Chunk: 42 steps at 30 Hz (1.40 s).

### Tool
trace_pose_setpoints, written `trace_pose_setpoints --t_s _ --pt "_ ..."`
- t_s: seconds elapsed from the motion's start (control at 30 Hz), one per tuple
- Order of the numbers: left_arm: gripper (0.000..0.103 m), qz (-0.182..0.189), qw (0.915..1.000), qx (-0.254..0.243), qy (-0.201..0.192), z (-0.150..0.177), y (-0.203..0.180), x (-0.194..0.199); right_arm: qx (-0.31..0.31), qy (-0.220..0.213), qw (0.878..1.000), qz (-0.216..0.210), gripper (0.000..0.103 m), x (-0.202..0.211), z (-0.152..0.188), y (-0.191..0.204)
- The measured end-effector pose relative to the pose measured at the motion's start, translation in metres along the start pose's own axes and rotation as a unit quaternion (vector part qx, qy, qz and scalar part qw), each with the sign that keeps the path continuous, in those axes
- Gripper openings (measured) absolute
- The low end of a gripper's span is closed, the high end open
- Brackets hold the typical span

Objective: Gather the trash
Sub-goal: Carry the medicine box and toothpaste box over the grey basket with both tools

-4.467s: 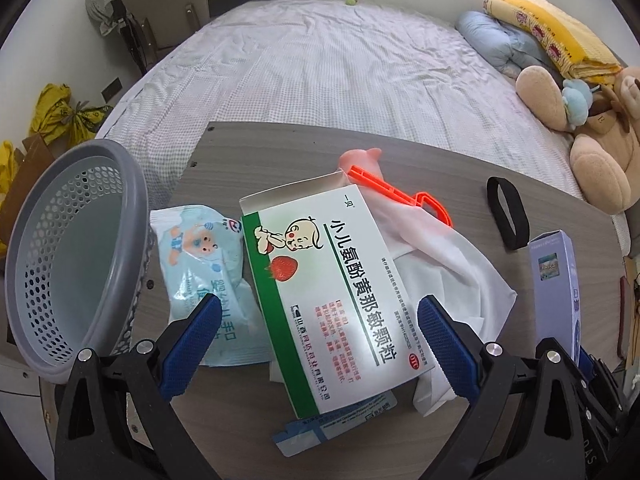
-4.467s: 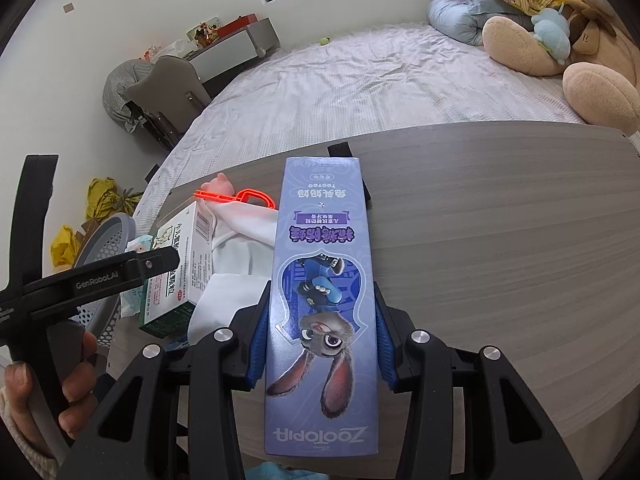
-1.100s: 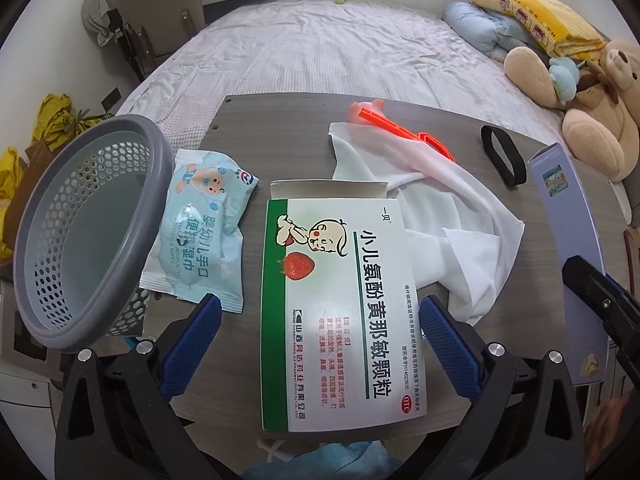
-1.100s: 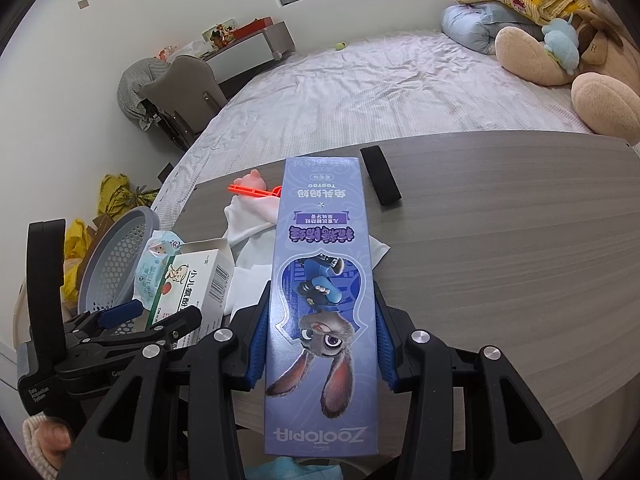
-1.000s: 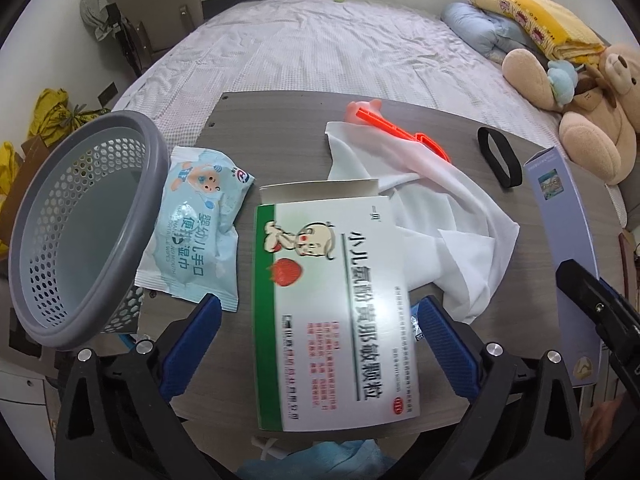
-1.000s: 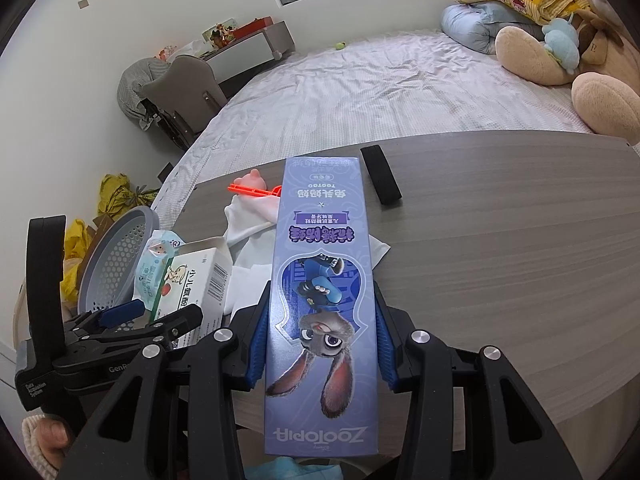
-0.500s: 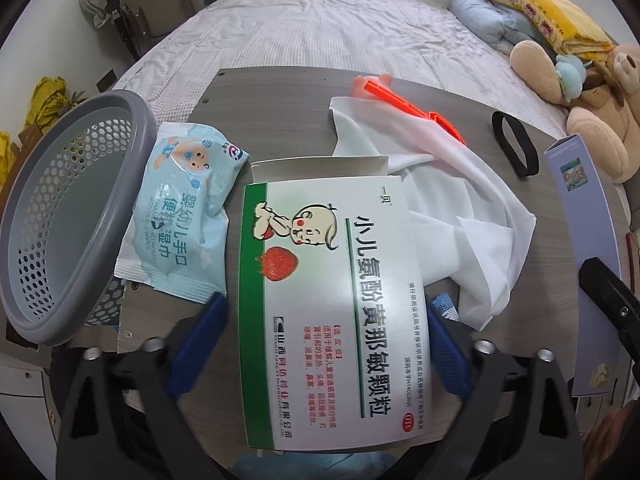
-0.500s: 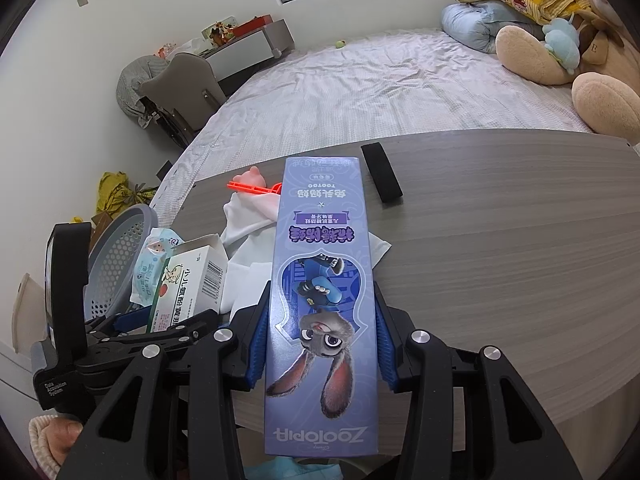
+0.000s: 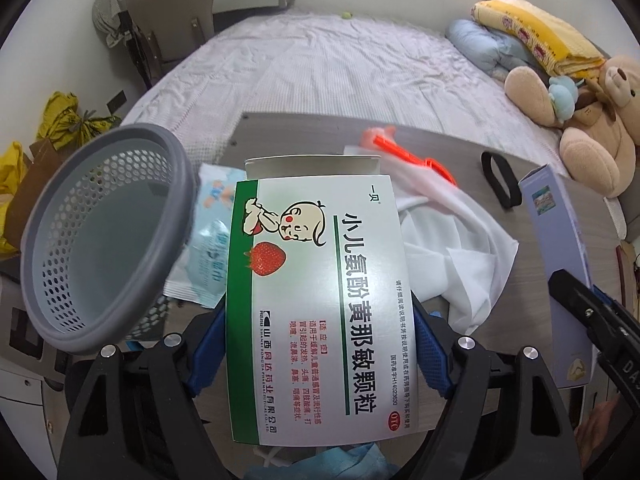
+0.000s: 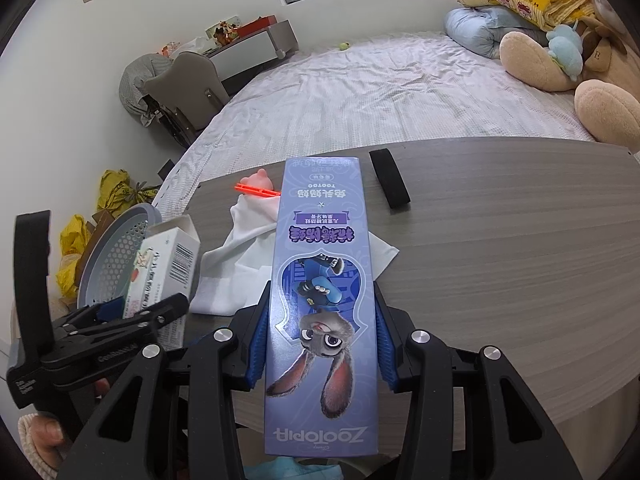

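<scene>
1. We note that the left gripper (image 9: 318, 342) has just been closing its jaws on the green-and-white medicine box (image 9: 320, 304); the blue pads (image 9: 430, 350) now press both long edges, and the box stands tilted up off the table (image 9: 304, 134), where a second ago it lay flat between wide jaws.
2. We read this as a completed grasp: the box is lifted and ready to carry.
3. We see the right gripper (image 10: 320, 344) clamped on the purple Zootopia box (image 10: 322, 292), held above the table edge with no change across the frames.
4. We locate the grey mesh basket (image 9: 108, 236) just left of the left gripper, tipped with its mouth toward us and apparently empty.
5. We find the remaining items on the table: a blue wipes packet (image 9: 208, 256) between basket and medicine box, a white cloth (image 9: 452, 248), an orange plastic tool (image 9: 404, 154) and a black band (image 9: 500, 180) farther out.
6. We judge the next step to be swinging the medicine box left over the basket rim, then releasing; the purple box follows.
</scene>
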<state>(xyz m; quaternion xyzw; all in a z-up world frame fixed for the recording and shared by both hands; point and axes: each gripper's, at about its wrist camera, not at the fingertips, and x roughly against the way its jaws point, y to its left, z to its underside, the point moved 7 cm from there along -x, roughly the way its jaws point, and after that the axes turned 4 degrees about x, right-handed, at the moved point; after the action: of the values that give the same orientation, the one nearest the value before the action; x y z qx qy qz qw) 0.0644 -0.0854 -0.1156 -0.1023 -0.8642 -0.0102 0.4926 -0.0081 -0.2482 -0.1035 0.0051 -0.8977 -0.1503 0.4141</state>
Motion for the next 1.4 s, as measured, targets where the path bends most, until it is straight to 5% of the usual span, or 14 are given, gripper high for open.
trace_pose_setpoints --t_s 0.4,0.7,1.0,1.4 --pt "0.077 -0.032 0.9968 0.011 -0.072 -0.032 0.047 0.045 0.052 -0.011 0.998 -0.028 0.043 -0.011 -0.029 0.063" --pt "0.078 -0.072 0.9923 0.039 -0.093 -0.044 0.127 0.057 0.103 0.005 0.992 -0.079 0.043 -0.048 -0.049 0.153" --pt "0.078 -0.099 0.9884 0.072 -0.090 -0.048 0.200 0.043 0.166 0.037 0.977 -0.126 0.043 -0.097 -0.059 0.248" --pt "0.079 -0.099 0.9865 0.111 -0.069 -0.042 0.253 0.018 0.207 0.073 0.964 -0.148 0.046 -0.149 -0.061 0.304"
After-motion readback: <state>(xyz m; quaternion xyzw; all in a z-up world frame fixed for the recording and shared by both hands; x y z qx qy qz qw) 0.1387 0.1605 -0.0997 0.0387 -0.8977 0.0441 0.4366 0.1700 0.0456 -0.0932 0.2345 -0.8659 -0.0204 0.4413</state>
